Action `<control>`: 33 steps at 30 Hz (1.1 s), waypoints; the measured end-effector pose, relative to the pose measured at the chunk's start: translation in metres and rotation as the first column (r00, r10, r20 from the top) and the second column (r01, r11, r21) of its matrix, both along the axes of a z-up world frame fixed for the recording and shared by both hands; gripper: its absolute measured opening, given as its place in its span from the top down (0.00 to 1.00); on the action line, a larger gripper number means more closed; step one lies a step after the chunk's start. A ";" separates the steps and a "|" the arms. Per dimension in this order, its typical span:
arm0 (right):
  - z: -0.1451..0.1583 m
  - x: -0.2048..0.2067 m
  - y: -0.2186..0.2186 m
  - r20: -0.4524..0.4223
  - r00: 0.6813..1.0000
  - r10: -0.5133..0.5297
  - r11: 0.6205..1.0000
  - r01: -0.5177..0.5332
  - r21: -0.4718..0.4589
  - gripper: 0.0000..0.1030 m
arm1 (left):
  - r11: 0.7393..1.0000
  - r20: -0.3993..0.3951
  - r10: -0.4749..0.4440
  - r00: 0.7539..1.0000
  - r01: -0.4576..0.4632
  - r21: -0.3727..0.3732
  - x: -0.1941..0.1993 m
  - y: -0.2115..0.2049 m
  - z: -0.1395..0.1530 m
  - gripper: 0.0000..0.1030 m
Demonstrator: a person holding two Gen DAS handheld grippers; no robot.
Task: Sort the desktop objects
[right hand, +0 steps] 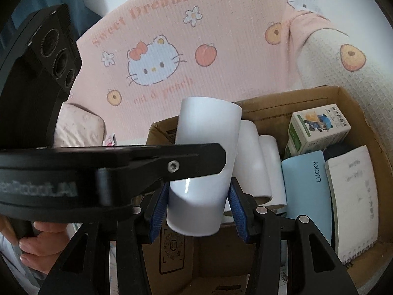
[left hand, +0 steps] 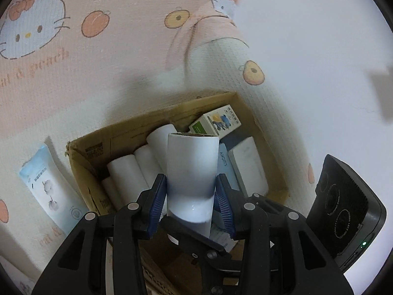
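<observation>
One white roll (left hand: 192, 169) hangs tilted over the near side of an open cardboard box (left hand: 172, 113). My left gripper (left hand: 191, 184) is shut on its middle, blue pads on both sides. My right gripper (right hand: 199, 191) is shut on the lower end of the same white roll (right hand: 206, 147). A black finger of the left gripper (right hand: 191, 158) crosses in front of the roll in the right wrist view. Under the roll's near end in the left wrist view lies a finger of the right gripper (left hand: 196, 239). Several more white rolls (right hand: 250, 152) lie in the cardboard box (right hand: 356, 103).
The box also holds a green and white carton (right hand: 319, 127), a light blue LUCKY item (right hand: 307, 184) and a spiral notebook (right hand: 351, 196). A blue and white pouch (left hand: 49, 186) lies left of the box on a pink cartoon-cat blanket (left hand: 110, 56). A hand (right hand: 41, 236) grips the left handle.
</observation>
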State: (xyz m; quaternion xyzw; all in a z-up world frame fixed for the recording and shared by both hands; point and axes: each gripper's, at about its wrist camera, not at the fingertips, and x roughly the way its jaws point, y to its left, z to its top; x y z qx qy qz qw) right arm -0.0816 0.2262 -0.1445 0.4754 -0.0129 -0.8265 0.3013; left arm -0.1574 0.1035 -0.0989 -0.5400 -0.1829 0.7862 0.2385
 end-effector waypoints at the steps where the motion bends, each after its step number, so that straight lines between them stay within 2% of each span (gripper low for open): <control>1: -0.001 -0.003 -0.001 0.006 1.000 0.000 1.000 0.000 0.002 0.55 | 1.000 0.007 0.005 1.000 -0.005 0.006 -0.002 -0.001 -0.001 0.56; 4: -0.003 -0.010 -0.003 0.024 1.000 0.005 1.000 -0.005 0.003 0.56 | 1.000 0.030 0.022 0.999 -0.022 0.000 -0.009 -0.004 -0.007 0.56; 8: -0.009 -0.016 -0.007 0.052 0.998 0.026 1.000 -0.027 0.016 0.55 | 0.997 0.024 0.021 0.999 -0.019 -0.070 -0.014 -0.002 -0.016 0.56; 14: -0.012 -0.010 -0.007 0.064 0.997 0.036 0.998 -0.040 0.052 0.55 | 0.996 0.075 0.036 0.996 -0.030 -0.082 -0.023 0.001 -0.030 0.56; 18: -0.012 -0.008 -0.003 0.069 0.997 0.043 0.996 -0.048 0.069 0.55 | 0.991 0.067 0.052 0.996 -0.043 -0.123 -0.025 0.006 -0.030 0.56; 24: -0.011 -0.004 -0.004 0.065 0.997 0.052 0.995 -0.057 0.084 0.55 | 0.988 0.158 0.094 0.983 -0.073 -0.137 -0.030 0.002 -0.036 0.56; 26: -0.013 -0.004 -0.005 0.071 0.996 0.050 0.995 -0.056 0.080 0.55 | 0.988 0.166 0.104 0.981 -0.083 -0.133 -0.030 0.000 -0.037 0.56; 27: -0.015 -0.003 -0.007 0.073 0.996 0.060 0.994 -0.066 0.088 0.58 | 0.988 0.168 0.108 0.980 -0.087 -0.131 -0.030 -0.001 -0.036 0.56; 28: -0.017 -0.003 -0.010 0.079 0.995 0.060 0.993 -0.068 0.101 0.69 | 0.988 0.171 0.113 0.979 -0.092 -0.126 -0.030 -0.001 -0.036 0.56; 30: -0.024 -0.004 -0.014 0.096 0.995 0.038 0.987 -0.053 0.153 0.70 | 0.988 0.179 0.122 0.976 -0.102 -0.117 -0.030 -0.003 -0.037 0.56; 33: -0.025 -0.002 -0.015 0.091 0.995 0.044 0.987 -0.057 0.150 0.70 | 0.990 0.194 0.124 0.973 -0.108 -0.091 -0.031 -0.007 -0.035 0.56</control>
